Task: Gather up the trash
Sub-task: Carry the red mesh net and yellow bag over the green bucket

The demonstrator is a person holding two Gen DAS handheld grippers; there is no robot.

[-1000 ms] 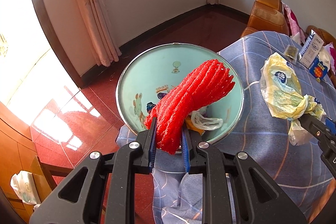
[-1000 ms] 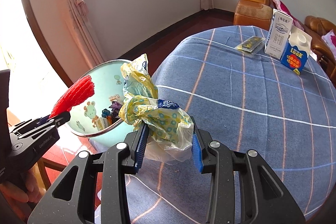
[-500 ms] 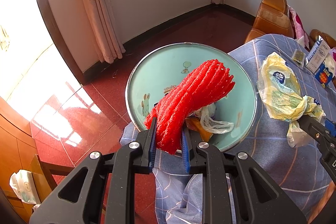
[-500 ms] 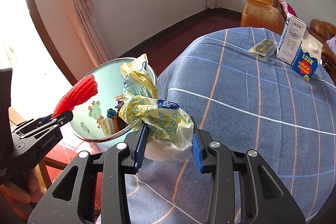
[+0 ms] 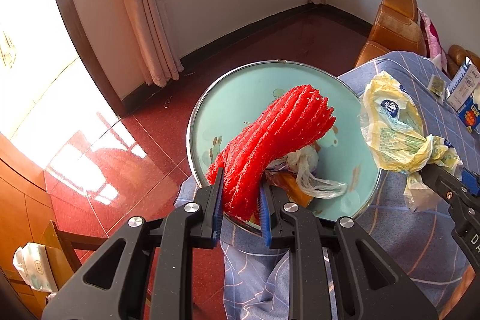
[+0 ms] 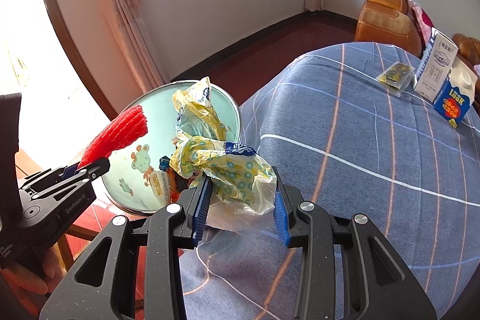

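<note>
Red foam netting (image 5: 270,146) now hangs further over the mint-green basin (image 5: 240,98) than a second ago, clenched in the left gripper (image 5: 240,200), which tilts steeply down. The right gripper (image 6: 240,200), angled likewise, has edged closer, grasping a crumpled yellow plastic bag (image 6: 222,164) just beside the rim. Inside the basin lie a clear plastic bag (image 5: 309,173) and an orange wrapper (image 5: 288,185); cartons (image 6: 444,80) stand well apart on the desk (image 6: 360,155).

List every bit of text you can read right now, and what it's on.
"LooK": blue carton.
"GenRobot.AI": left gripper body.
White carton: print too small to read.
Yellow plastic bag: blue label unreadable.
Basin: cartoon pictures, lettering illegible.
</note>
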